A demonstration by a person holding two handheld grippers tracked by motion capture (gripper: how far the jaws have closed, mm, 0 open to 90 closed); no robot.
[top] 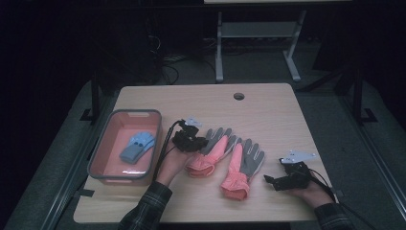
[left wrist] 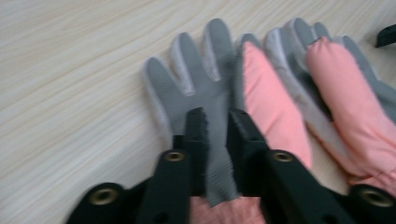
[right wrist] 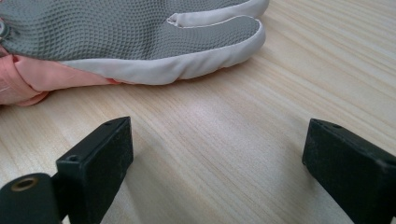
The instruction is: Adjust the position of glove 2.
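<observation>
Glove fabric, a grey fold of the left glove (left wrist: 196, 93), sits pinched between the left gripper's (left wrist: 217, 123) narrow jaws. Just beside it lies a second coral-and-grey glove (top: 242, 167); the right gripper (right wrist: 217, 154), jaws wide apart, rests near that one. Two blue gloves (top: 138, 146) lie in one pink bin (top: 103, 148).

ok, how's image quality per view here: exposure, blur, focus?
High view: dim, room behind nearly black, soft detail; the light wooden table is the brightest area. Left gripper view: well lit, motion-smeared, the grey-and-salmon padded glove soft-edged, a fold of it between the left gripper jaws. Right gripper view: bright and sharp, second glove's dimpled grey palm crisp, right gripper wide open.
</observation>
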